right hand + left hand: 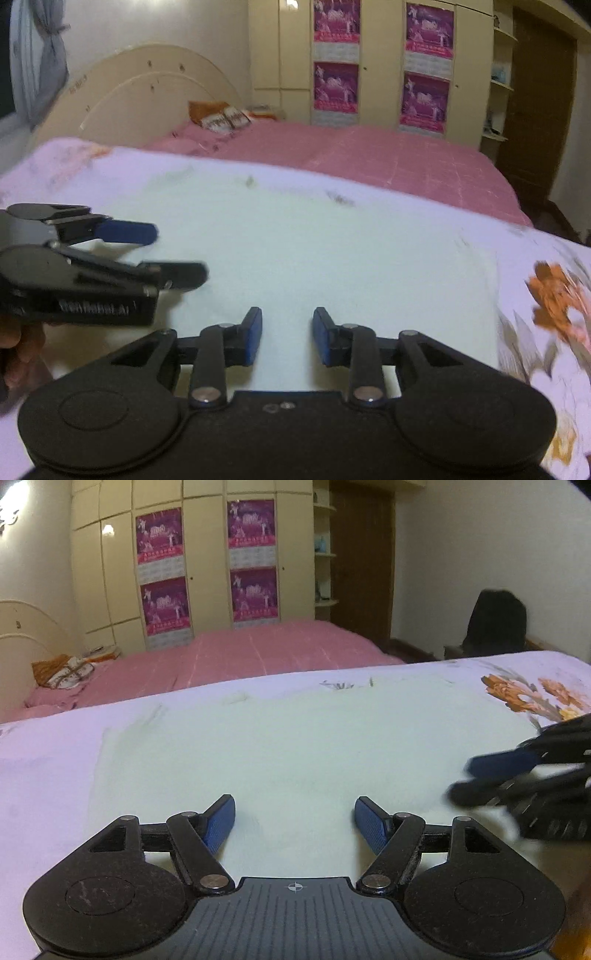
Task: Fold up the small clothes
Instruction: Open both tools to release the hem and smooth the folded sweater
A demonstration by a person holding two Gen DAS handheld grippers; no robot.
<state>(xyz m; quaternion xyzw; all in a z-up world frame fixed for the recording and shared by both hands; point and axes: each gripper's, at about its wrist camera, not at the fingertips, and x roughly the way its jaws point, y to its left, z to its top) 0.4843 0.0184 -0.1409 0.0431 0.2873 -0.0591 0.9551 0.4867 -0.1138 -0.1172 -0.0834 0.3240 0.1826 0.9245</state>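
Observation:
A pale mint-green garment (295,746) lies flat on a white floral-print sheet (535,686); it also shows in the right wrist view (332,258). My left gripper (294,823) is open and empty, low over the garment's near edge. My right gripper (287,338) is open and empty over the same cloth, a little to the right. The right gripper shows blurred at the right of the left wrist view (480,779), and the left gripper shows at the left of the right wrist view (166,254).
A bed with a pink cover (240,657) stands behind the work surface, with orange and white cloths (62,672) near its headboard (140,96). A cream wardrobe with purple posters (207,561) lines the back wall. A dark chair (496,624) stands at the far right.

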